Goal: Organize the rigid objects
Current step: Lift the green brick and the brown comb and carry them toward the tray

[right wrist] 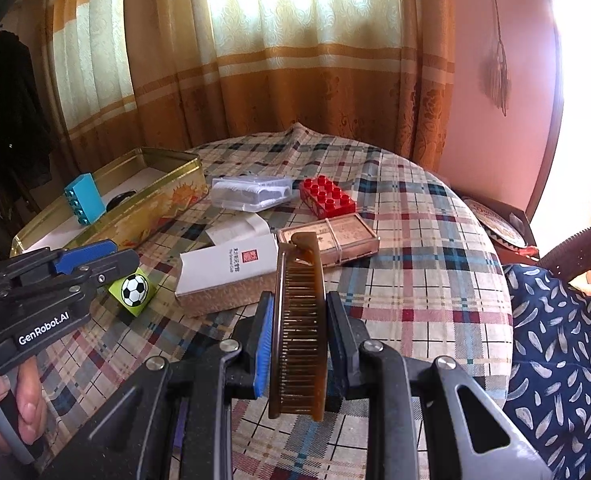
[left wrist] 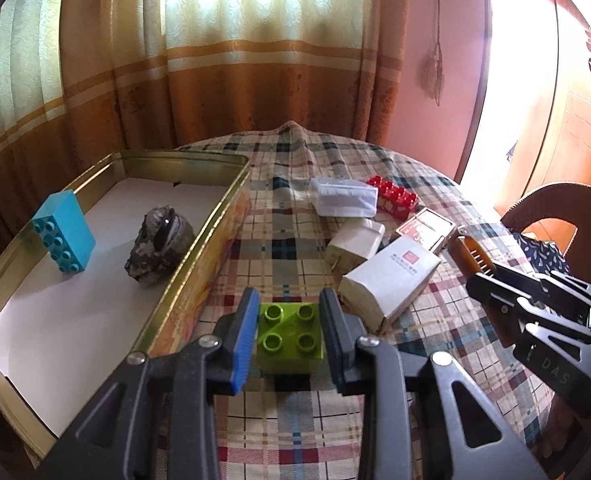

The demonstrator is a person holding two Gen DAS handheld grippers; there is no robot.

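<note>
My left gripper is shut on a green toy brick with a football print, held just above the checked tablecloth, right of a gold tin tray. The tray holds a blue brick and a dark rock. My right gripper is shut on a brown comb, held lengthwise above the table. The right gripper also shows in the left wrist view, and the left gripper in the right wrist view.
On the round table lie a white box, a clear plastic case, a red brick, a flat brown tin and a white charger. A chair with a blue cushion stands at right. Curtains hang behind.
</note>
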